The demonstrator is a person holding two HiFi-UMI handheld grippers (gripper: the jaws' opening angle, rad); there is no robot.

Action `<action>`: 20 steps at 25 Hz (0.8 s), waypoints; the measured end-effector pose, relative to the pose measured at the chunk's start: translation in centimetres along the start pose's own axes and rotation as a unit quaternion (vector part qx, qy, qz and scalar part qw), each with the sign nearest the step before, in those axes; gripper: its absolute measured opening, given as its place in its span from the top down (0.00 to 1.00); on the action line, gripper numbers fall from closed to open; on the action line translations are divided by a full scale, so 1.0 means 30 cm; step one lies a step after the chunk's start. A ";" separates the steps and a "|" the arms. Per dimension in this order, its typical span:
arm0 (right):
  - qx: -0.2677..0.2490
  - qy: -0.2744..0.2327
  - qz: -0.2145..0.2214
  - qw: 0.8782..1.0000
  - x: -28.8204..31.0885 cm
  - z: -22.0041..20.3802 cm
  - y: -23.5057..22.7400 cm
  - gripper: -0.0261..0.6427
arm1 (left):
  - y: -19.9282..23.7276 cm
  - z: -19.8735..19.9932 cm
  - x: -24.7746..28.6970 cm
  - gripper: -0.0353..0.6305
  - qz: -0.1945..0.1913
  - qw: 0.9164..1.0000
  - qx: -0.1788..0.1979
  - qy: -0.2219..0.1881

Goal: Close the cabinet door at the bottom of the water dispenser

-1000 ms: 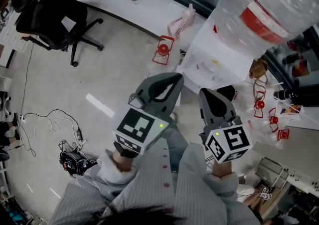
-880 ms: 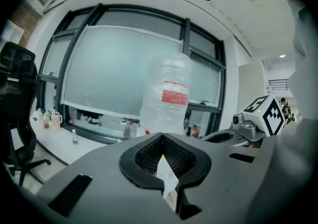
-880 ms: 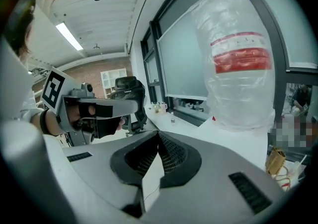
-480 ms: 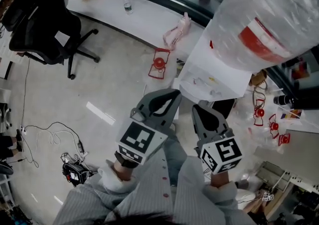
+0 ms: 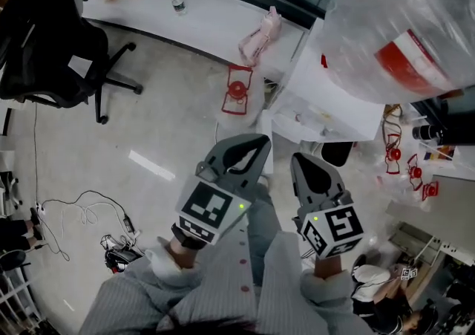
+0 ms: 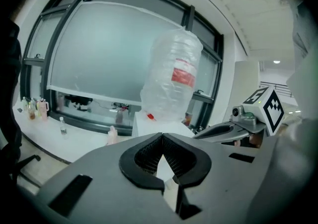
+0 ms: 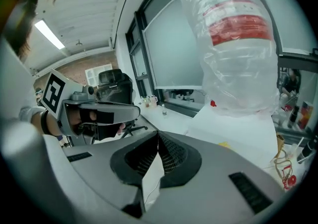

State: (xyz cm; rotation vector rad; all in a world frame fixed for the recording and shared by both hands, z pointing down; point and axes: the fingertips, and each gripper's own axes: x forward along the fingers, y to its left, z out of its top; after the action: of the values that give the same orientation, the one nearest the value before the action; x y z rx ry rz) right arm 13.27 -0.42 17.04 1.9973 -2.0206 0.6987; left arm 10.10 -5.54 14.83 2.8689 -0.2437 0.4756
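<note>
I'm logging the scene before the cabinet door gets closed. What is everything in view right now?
water jug: one, clear with a red label, on top of the dispenser
water dispenser: one, white, ahead of the grippers
office chair: one, black, far left
counter: one, white, along the window
small bottle: one, clear, on the counter
pink item: one, at the counter's right end, kind unclear
red wire-frame objects: several, on the floor around the dispenser
cables: a tangle, floor at lower left
left gripper: grey, shut, empty
right gripper: grey, shut, empty
</note>
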 end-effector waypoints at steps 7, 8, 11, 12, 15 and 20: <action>-0.002 0.035 -0.031 0.999 0.095 -0.102 -0.016 0.94 | 0.062 -0.148 0.041 0.93 -0.030 0.999 -0.016 0.033; -0.002 0.041 -0.035 0.999 0.109 -0.123 -0.022 0.94 | 0.072 -0.168 0.050 0.93 -0.033 0.999 -0.014 0.037; 0.002 0.061 -0.044 0.997 0.152 -0.194 -0.035 0.94 | 0.110 -0.231 0.077 0.93 -0.039 0.998 -0.012 0.050; 0.004 0.067 -0.046 0.997 0.168 -0.217 -0.039 0.94 | 0.125 -0.252 0.087 0.93 -0.040 0.998 -0.013 0.054; 0.011 0.081 -0.054 0.995 0.216 -0.285 -0.055 0.94 | 0.156 -0.315 0.117 0.93 -0.042 0.997 -0.020 0.063; 0.029 0.105 -0.072 0.991 0.286 -0.414 -0.114 0.94 | 0.173 -0.429 0.182 0.93 -0.052 0.995 -0.032 0.078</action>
State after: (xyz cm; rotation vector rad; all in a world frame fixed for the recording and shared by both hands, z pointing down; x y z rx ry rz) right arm 14.01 -1.99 32.41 1.9824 -1.7372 0.9023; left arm 10.33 -8.06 29.53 2.7473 -0.0809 0.6554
